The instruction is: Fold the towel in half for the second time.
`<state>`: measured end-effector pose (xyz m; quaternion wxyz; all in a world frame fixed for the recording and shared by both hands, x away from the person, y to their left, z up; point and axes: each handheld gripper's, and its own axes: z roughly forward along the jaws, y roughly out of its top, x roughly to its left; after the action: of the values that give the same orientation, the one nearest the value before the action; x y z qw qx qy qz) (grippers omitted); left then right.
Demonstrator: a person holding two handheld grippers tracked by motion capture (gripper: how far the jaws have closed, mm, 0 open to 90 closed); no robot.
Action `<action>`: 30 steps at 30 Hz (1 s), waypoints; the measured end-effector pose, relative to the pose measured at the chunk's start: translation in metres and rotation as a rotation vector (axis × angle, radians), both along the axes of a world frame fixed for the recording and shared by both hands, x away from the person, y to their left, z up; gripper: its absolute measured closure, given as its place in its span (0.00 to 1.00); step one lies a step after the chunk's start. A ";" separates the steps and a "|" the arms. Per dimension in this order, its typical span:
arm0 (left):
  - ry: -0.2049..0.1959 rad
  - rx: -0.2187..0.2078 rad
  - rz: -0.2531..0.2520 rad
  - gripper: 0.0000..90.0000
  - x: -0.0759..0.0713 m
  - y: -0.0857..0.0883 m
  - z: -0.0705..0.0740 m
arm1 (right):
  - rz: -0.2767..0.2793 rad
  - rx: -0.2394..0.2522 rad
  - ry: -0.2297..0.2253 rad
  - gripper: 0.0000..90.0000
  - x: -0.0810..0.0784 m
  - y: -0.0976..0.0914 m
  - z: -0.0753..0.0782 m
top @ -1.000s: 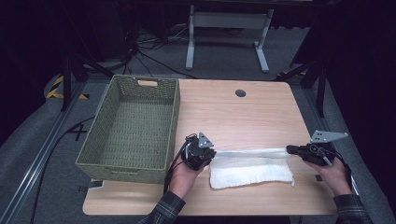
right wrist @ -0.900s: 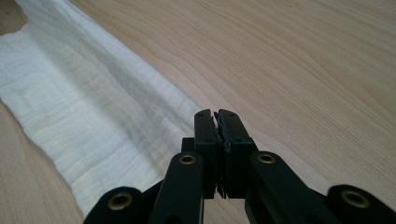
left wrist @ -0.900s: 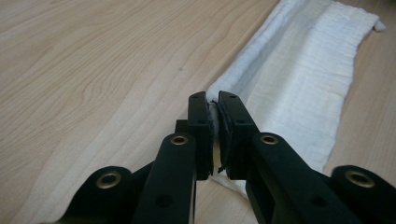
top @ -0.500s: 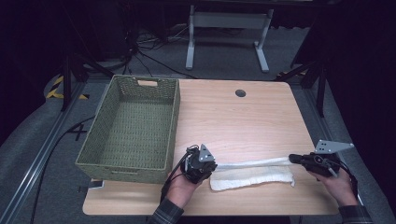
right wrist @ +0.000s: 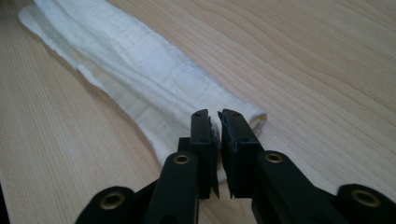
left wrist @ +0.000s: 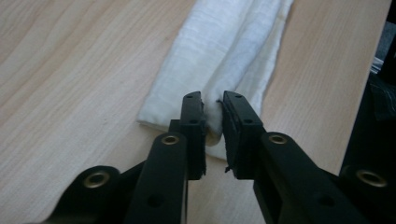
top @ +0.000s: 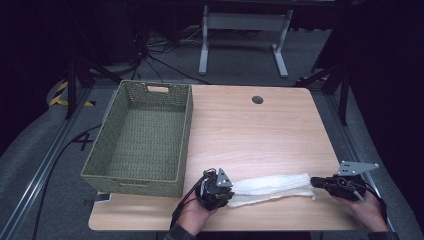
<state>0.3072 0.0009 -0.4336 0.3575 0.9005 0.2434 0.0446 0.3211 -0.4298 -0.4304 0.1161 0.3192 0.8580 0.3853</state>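
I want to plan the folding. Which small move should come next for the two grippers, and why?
Probably open both and lift away. The left gripper and right gripper each pinch one end of the towel, which lies folded and flat on the table.

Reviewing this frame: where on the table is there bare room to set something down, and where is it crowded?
Free: the wide bare wood between the green basket, the cable hole and the table's right edge, and inside the empty basket. Crowded: the near edge, where the left gripper and right gripper pinch opposite ends of the white towel.
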 end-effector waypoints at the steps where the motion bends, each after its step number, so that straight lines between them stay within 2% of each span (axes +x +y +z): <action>1: -0.004 -0.016 0.005 0.84 -0.001 0.001 0.001 | -0.003 0.009 -0.007 0.88 -0.001 -0.001 0.002; 3: -0.001 -0.041 0.003 0.80 -0.002 0.003 0.007 | -0.006 0.031 -0.026 0.85 -0.005 -0.003 0.006; 5: -0.017 -0.032 0.008 0.79 0.001 0.004 0.011 | -0.005 0.041 -0.035 0.85 -0.006 -0.001 0.010; 6: -0.027 -0.036 0.002 0.79 0.003 0.003 0.012 | -0.002 0.041 -0.042 0.85 -0.007 0.000 0.011; 9: -0.010 -0.037 0.001 0.84 0.008 -0.003 0.012 | 0.019 0.042 -0.038 0.91 -0.006 0.006 0.013; 11: 0.020 -0.027 -0.024 0.87 0.012 -0.009 0.007 | 0.046 0.027 -0.011 0.95 -0.006 0.010 0.009; 15: 0.048 -0.007 -0.063 0.89 0.017 -0.018 -0.005 | 0.072 0.000 0.041 0.99 -0.004 0.015 -0.003; 16: 0.062 0.010 -0.060 0.89 0.017 -0.019 -0.008 | 0.078 -0.018 0.058 0.99 -0.004 0.016 -0.007; 17: 0.074 0.008 -0.059 0.90 0.017 -0.021 -0.011 | 0.083 -0.040 0.065 0.99 -0.003 0.017 -0.010; 18: 0.074 0.008 -0.059 0.90 0.017 -0.021 -0.011 | 0.083 -0.040 0.065 0.99 -0.003 0.017 -0.010; 19: 0.091 0.029 -0.066 0.90 0.017 -0.022 -0.016 | 0.084 -0.067 0.084 0.99 -0.002 0.019 -0.014; 21: 0.077 0.046 -0.072 0.91 0.017 -0.023 -0.020 | 0.087 -0.095 0.081 1.00 0.000 0.019 -0.017; 23: 0.078 0.052 -0.068 0.93 0.017 -0.022 -0.020 | 0.085 -0.100 0.076 1.00 0.001 0.018 -0.017; 24: 0.036 0.083 -0.068 0.94 0.019 -0.022 -0.019 | 0.070 -0.129 0.050 1.00 0.004 0.018 -0.016; 29: 0.047 0.079 -0.063 0.92 0.019 -0.023 -0.017 | 0.057 -0.129 0.045 1.00 0.015 0.018 -0.016; 30: 0.050 0.062 -0.063 0.91 0.018 -0.023 -0.015 | 0.055 -0.127 0.045 1.00 0.017 0.018 -0.016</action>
<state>0.3256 -0.0225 -0.4489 0.3244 0.9193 0.2221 0.0183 0.3377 -0.4117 -0.4460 0.1060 0.2962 0.8916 0.3257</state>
